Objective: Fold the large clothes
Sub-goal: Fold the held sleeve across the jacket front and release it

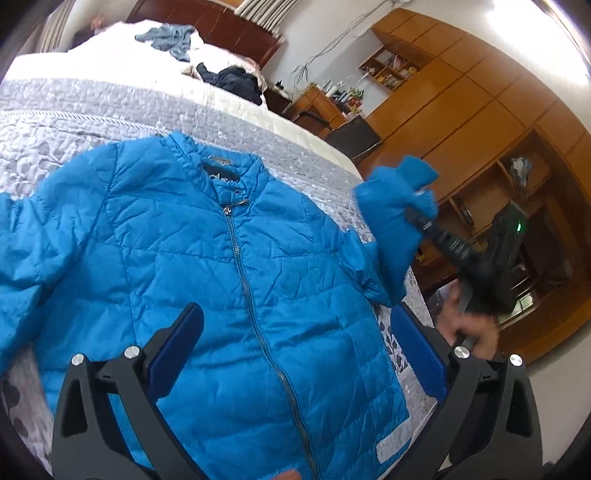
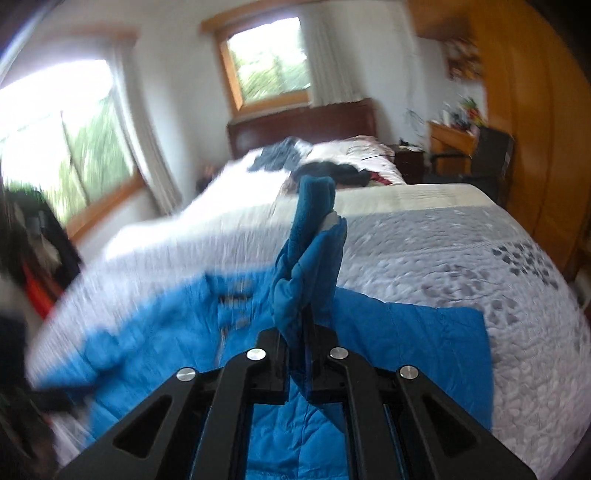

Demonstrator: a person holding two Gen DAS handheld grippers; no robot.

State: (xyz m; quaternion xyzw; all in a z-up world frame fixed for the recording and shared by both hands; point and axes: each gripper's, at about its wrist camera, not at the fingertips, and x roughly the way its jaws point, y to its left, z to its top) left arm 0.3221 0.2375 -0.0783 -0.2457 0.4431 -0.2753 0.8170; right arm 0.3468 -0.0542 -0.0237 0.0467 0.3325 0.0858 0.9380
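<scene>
A bright blue quilted jacket (image 1: 229, 266) lies front up and zipped on the grey patterned bedspread (image 1: 74, 122). My left gripper (image 1: 295, 343) hovers open over the jacket's lower front, nothing between its blue pads (image 1: 177, 350). My right gripper (image 1: 419, 218) is shut on the cuff of the jacket's sleeve (image 1: 395, 206) and holds it lifted off the bed at the right side. In the right wrist view the sleeve (image 2: 314, 258) stands up out of the shut right gripper (image 2: 299, 354), with the jacket body (image 2: 406, 347) spread below.
Dark clothes (image 1: 236, 81) and a blue-grey garment (image 1: 170, 38) lie near the wooden headboard (image 1: 218, 29). Wooden wardrobes and shelves (image 1: 480, 122) line the right side. A hand (image 1: 469, 325) holds the right gripper's handle. Windows (image 2: 66, 136) are at the left.
</scene>
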